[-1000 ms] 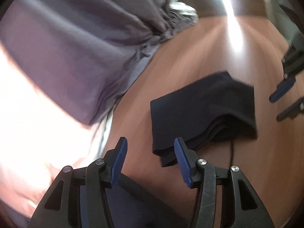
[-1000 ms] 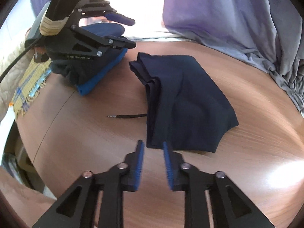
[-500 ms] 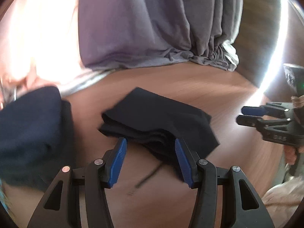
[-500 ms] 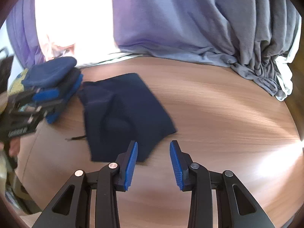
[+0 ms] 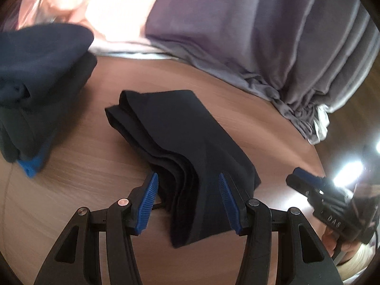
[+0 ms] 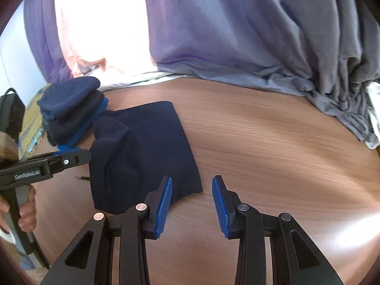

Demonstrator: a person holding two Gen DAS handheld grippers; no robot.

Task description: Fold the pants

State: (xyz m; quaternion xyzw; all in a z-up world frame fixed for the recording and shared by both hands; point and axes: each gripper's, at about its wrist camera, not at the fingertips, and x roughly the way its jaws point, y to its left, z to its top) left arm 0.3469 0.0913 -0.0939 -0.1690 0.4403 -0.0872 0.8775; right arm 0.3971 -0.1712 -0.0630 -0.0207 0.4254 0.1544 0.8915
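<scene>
Pants [image 5: 180, 142] lying folded on the wooden counter [image 5: 273, 128], beside a stack of folded clothes [image 5: 35, 90].
Left gripper [image 5: 187, 201] is hovering half open, jaws straddling the pants' near corner; right gripper [image 6: 192, 204] is gaping empty, jaws beside their edge.

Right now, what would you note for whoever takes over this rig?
Left gripper: open, poised over the near layered edge of the folded pants; pads not pressing.
Right gripper: open, empty, over bare table beside the pants' corner.
Pants lie folded on the table, next to a stack of folded clothes.
Done: folding, apparently.
Left: probably grip the pants and move them to the stack.
</scene>
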